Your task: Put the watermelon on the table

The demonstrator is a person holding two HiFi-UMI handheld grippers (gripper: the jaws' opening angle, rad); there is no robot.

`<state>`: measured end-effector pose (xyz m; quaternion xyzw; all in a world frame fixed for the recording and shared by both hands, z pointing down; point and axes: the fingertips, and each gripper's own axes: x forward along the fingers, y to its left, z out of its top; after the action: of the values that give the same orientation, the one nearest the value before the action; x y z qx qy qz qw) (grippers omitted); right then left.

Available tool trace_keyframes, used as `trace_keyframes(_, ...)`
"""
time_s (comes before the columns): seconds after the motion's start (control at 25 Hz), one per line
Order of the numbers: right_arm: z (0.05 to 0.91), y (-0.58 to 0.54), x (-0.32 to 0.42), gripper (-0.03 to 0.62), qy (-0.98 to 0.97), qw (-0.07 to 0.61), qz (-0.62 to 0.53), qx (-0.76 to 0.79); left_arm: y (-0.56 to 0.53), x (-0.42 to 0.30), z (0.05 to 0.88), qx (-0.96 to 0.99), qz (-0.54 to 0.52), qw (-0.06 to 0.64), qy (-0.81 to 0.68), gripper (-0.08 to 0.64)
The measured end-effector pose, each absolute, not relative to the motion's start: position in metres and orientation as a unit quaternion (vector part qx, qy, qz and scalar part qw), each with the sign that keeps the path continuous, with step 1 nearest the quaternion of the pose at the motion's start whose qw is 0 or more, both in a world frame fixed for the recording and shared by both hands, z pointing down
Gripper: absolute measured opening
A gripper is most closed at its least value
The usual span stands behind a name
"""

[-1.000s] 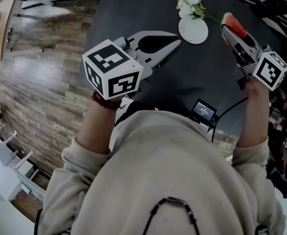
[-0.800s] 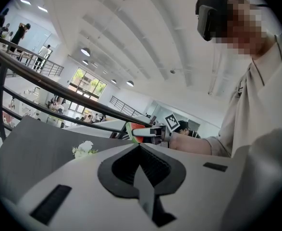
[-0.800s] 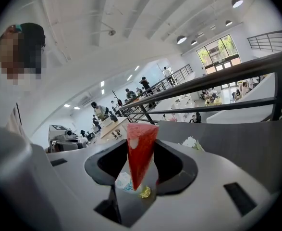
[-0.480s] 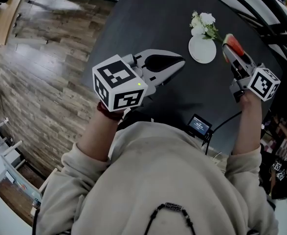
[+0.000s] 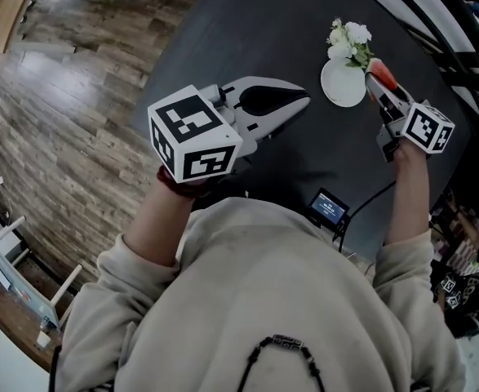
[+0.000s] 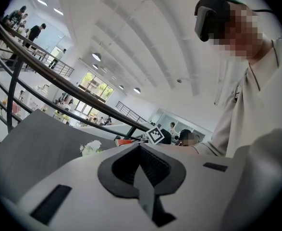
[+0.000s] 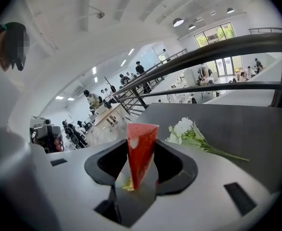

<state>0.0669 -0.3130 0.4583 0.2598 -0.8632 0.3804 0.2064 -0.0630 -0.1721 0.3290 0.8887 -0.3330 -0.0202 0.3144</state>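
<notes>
A red wedge of watermelon (image 5: 381, 75) (image 7: 140, 154) stands upright between the jaws of my right gripper (image 5: 378, 86) (image 7: 141, 139), which is shut on it. In the head view it hovers over the dark table (image 5: 247, 31), just right of a white plate (image 5: 343, 83). White flowers (image 5: 350, 39) (image 7: 185, 130) lie beyond the plate. My left gripper (image 5: 298, 104) (image 6: 141, 147) is held over the table's middle, jaws shut with nothing in them. The left gripper view shows the flowers (image 6: 91, 148) and the right gripper's marker cube (image 6: 155, 134) ahead.
A small screen device (image 5: 329, 208) with a cable sits at the table's near edge. Wooden floor (image 5: 59, 96) drops away on the left of the table. A dark railing (image 5: 459, 55) runs past the table's far right. People stand far off in the hall.
My right gripper has come down with the watermelon, now close beside the plate. The left gripper has drifted only slightly and stays shut.
</notes>
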Motion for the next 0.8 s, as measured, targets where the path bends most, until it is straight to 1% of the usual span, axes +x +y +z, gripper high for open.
trace_keyframes(0.48,0.531,-0.321,0.064,0.188,-0.832,0.261,0.416,0.259,-0.170,-0.074,0.331,0.883,-0.030,0.314,-0.347,0.005)
trace_keyframes(0.68,0.568,-0.316,0.069,0.188,-0.820,0.316,0.401,0.258,-0.164,-0.075,0.338,0.881,-0.021,0.319,-0.349,0.005)
trace_keyframes(0.8,0.587,-0.321,0.070,0.189,-0.814,0.334,0.399,0.258,-0.165,-0.077,0.339,0.880,-0.025,0.317,-0.353,0.005)
